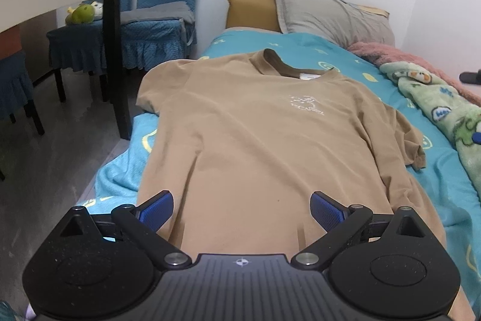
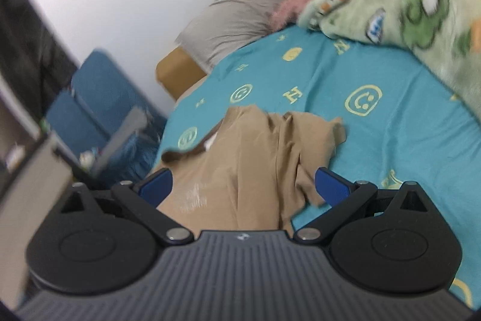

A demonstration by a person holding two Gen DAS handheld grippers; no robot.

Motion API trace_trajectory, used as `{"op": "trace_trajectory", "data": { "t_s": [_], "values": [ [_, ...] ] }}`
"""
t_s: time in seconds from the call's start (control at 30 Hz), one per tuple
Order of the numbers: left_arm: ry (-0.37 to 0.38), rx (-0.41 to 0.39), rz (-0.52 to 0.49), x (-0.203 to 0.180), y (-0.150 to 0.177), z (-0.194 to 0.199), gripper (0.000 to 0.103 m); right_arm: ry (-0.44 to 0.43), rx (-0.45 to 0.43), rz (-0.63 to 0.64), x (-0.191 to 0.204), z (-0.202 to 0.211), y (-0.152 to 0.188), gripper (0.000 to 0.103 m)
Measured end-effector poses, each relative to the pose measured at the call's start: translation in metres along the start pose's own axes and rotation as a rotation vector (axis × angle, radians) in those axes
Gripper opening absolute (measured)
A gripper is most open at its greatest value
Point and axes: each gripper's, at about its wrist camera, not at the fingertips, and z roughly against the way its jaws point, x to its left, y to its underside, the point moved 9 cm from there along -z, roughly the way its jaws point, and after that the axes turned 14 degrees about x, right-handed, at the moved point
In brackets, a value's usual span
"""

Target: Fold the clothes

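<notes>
**Tan T-shirt spread on a bed, both grippers wide and empty**

A tan shirt (image 1: 240,125) lies face up on a bed (image 1: 360,71) covered in a teal sheet printed with yellow smiley faces. Its collar points toward a grey pillow (image 1: 333,14) at the head, and its hem reaches toward the cameras. The body lies mostly flat. The sleeve on the picture's left hangs toward the bed edge, while the sleeve on the picture's right is bunched and partly turned over.

The left gripper (image 1: 242,208) hovers above the hem with its 2 blue pads spread far apart, nothing between them. The right gripper (image 2: 243,187), seen in a blurred, tilted view, also has its jaws wide, above the crumpled sleeve and shoulder — the cloth sits below the pads, not pinched.

A green patterned blanket (image 1: 445,113) and a pink one are heaped along the far side of the bed. 2 blue-covered chairs (image 1: 156,17) stand beside it on the picture's left.

The shirt looks like light, thin knit — soft and limp, with no stiffness, likely to sag and drag across the sheet when lifted. Good places to grip would be seams and edges: the hem corners, the shoulder seams or the sleeve cuff, pinching both layers so they travel together. The rumpled sleeve probably needs flattening before any fold.
</notes>
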Motion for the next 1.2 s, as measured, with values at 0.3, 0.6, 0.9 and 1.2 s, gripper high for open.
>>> {"op": "trace_trajectory", "data": {
  "t_s": [0.3,0.6,0.9,1.2],
  "values": [
    [-0.017,-0.031,0.022,-0.009,0.002,-0.031,0.103,-0.090,0.123,-0.461,-0.106,-0.079,-0.021,0.103],
    [-0.180,-0.014,-0.020,-0.028,0.001,-0.076,0.103,0.051,0.129,-0.330,-0.100,-0.086,-0.025,0.103],
    [-0.171,-0.014,-0.014,-0.026,0.002,-0.076,0.103,0.107,0.132,-0.271,-0.107,-0.077,-0.025,0.103],
    [-0.172,-0.014,-0.016,-0.027,0.002,-0.077,0.103,0.100,0.120,-0.275,-0.092,-0.066,-0.024,0.103]
  ]
}}
